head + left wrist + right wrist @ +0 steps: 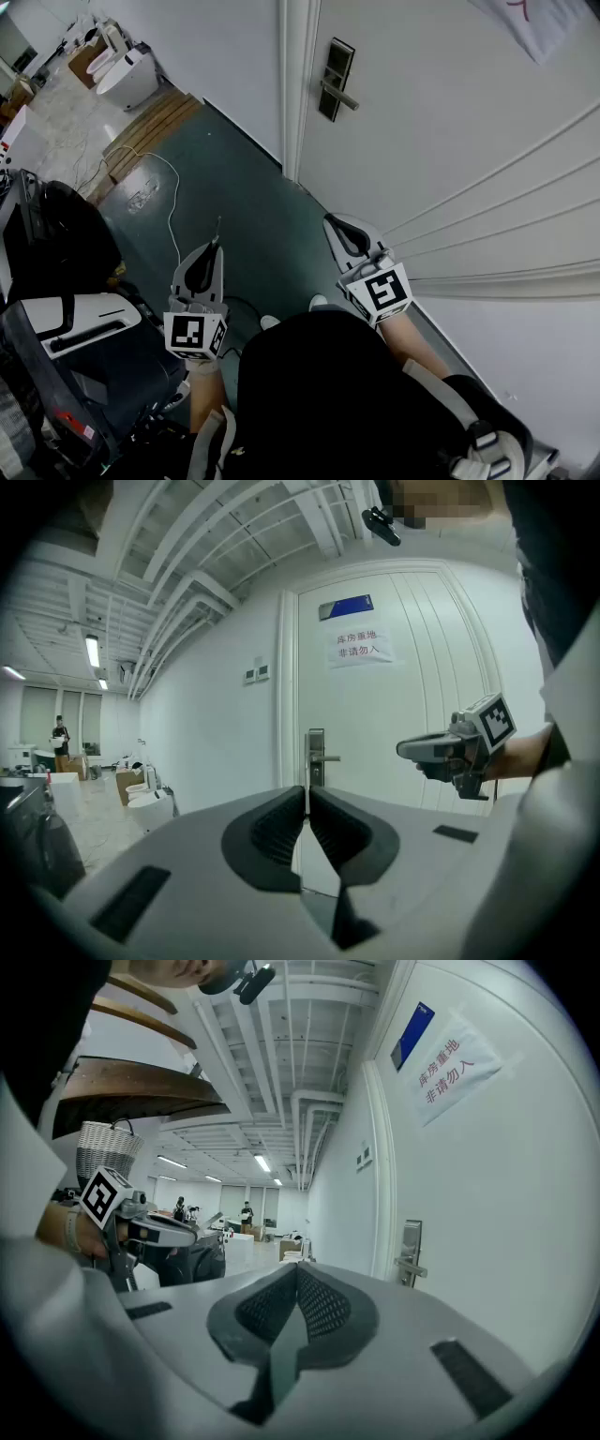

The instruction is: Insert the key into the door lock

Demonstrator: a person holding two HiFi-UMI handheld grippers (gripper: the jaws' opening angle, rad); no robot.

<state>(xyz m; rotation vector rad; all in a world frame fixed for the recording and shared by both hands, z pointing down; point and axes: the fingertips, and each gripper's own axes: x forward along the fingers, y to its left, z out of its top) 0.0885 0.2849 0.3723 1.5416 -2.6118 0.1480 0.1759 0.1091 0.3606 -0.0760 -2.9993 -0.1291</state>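
The door lock (335, 79) is a dark metal plate with a lever handle on the white door (450, 131), well ahead of both grippers. It also shows in the left gripper view as the lock (315, 754) and in the right gripper view as the lock (410, 1251). My left gripper (216, 246) is shut on a thin key (218, 228) that sticks out past its tips. Seen edge-on, the key (307, 802) is a sliver between the pads of the left gripper (307, 794). My right gripper (339, 228) (296, 1274) is shut with nothing in it, close to the door.
A paper sign (360, 649) hangs on the door above the lock. Black bags and a chair (56, 262) crowd the left. A white cable (172, 202) lies on the dark floor. White sanitary ware (127, 75) and cardboard stand far left.
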